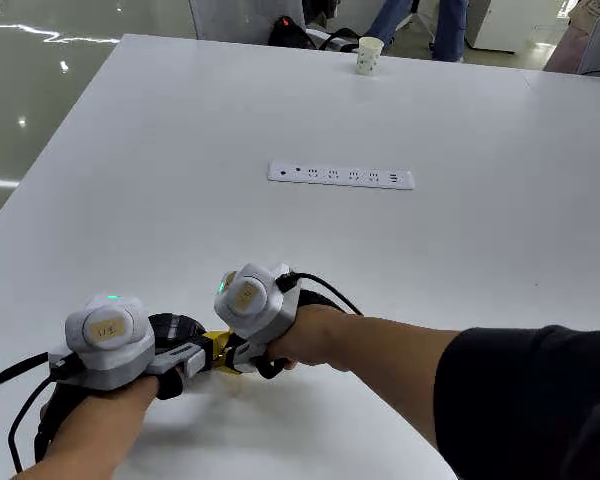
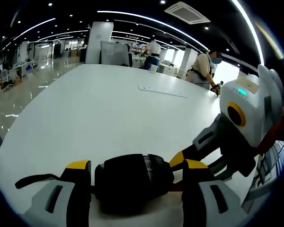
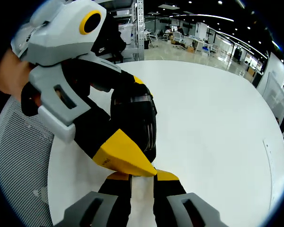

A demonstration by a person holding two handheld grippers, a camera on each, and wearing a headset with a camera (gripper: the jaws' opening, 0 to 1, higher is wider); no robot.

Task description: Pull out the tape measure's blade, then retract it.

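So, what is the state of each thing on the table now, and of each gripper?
left gripper: shut on the tape measure
right gripper: shut on the blade
tape measure: case clamped between the jaws
blade: hardly pulled out, tip pinched
power strip: lying flat, nothing plugged in
paper cup: upright

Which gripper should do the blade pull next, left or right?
Right. The right gripper looks pinched on a pale strip, likely the blade end, right at the tape measure. The left gripper clamps that black case, so it anchors.
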